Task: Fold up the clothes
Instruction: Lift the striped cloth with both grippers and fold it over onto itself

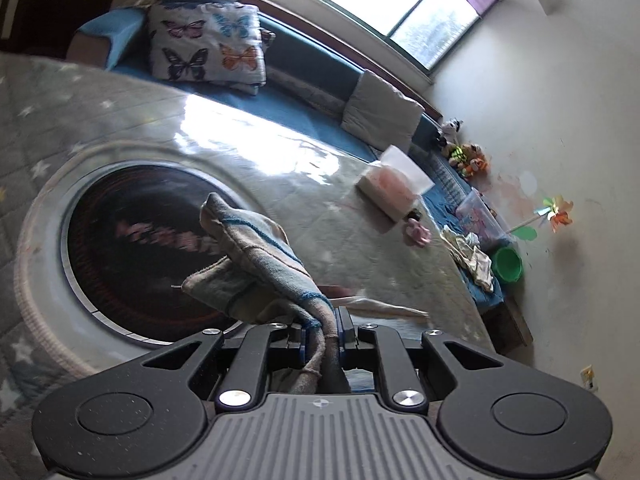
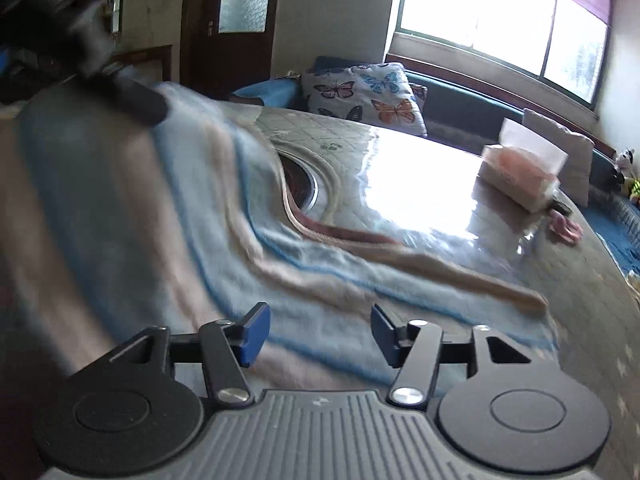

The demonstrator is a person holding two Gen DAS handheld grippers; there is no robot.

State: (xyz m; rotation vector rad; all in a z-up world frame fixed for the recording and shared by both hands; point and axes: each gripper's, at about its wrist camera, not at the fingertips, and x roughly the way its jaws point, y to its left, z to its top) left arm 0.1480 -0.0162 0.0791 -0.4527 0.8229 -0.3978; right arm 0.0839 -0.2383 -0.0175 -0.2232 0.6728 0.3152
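Item: striped cloth [image 2: 168, 216], pale blue with tan and darker blue bands, terry-like, the piece being folded. Location: spread over the near part of the bench [image 2: 420, 168], one side raised toward the upper left of the right wrist view, the rest lying flat with a tan hem trailing right. It partly covers a dark round inset [image 1: 132, 248] set in the bench's quilted, glossy cover.

Left hand-held gripper [image 1: 322, 332]: jaws nearly together, clamped on a bunched corner of the cloth, which stands up in a crumpled peak beyond the fingers. Judged purpose: the corner is lifted clear of the surface so it can be carried across and laid over the flat part.

Right hand-held gripper [image 2: 320, 334]: jaws parted to a middling width, blue pads [image 2: 254, 334] clear of the fabric, nothing between them; it hangs just above the cloth's near edge. Judged purpose: freed from the cloth, either to take a fresh hold or to steady the flat portion.

Other contents: tissue box [image 2: 520, 176] and small pink object [image 2: 566, 228] at the bench's far right, well apart from the cloth; butterfly cushion [image 2: 364, 96] on the seat under the window [image 2: 500, 20].

Condition: both views motion-blurred.
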